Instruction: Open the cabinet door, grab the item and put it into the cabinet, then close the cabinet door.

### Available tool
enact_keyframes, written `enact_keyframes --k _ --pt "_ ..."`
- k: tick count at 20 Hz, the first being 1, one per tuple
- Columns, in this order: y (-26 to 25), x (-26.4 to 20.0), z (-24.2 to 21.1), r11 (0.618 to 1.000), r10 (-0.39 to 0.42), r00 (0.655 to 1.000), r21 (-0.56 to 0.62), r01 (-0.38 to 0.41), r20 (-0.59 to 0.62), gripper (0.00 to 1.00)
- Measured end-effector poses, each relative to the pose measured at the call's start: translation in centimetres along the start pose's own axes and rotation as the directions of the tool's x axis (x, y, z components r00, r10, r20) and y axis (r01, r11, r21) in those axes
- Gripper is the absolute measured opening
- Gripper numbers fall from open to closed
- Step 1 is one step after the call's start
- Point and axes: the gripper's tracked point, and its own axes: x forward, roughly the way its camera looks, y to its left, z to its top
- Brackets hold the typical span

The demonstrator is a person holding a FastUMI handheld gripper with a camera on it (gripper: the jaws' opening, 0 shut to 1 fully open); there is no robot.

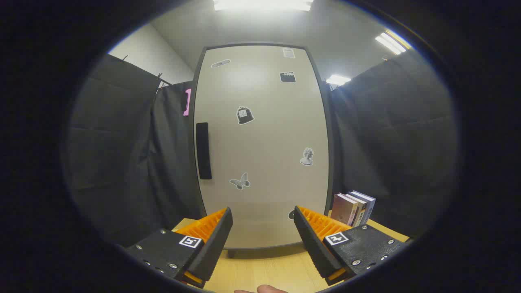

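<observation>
Gripper view — hand-held gripper (263, 217) wide apart, empty, facing shut cabinet door (264, 138).

No readable text; cabinet door (260, 146) stickers show pictures only.

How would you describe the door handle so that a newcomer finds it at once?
Start at the tall beige cabinet door beyond the open gripper. Near its left edge, about mid-height, sits the handle, a plain black upright bar. Unlike the small grey stickers such as the butterfly sticker, it is solid black and long.
</observation>
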Motion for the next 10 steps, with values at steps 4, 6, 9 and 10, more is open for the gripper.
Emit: enact_keyframes --k 4,6,9,10 --pt "0.6 -0.2 -0.1 0.999 0.025 1.000 -0.022 -0.025 0.008 0.94" --pt "0.8 -0.4 -0.3 0.999 0.035 0.999 -0.028 -0.035 0.005 0.94" --pt "0.9 -0.9 -0.3 0.998 0.044 0.999 -0.037 -0.044 0.008 0.94" --pt "0.8 -1.1 -0.5 0.998 0.042 0.999 -0.038 -0.042 0.005 0.94"
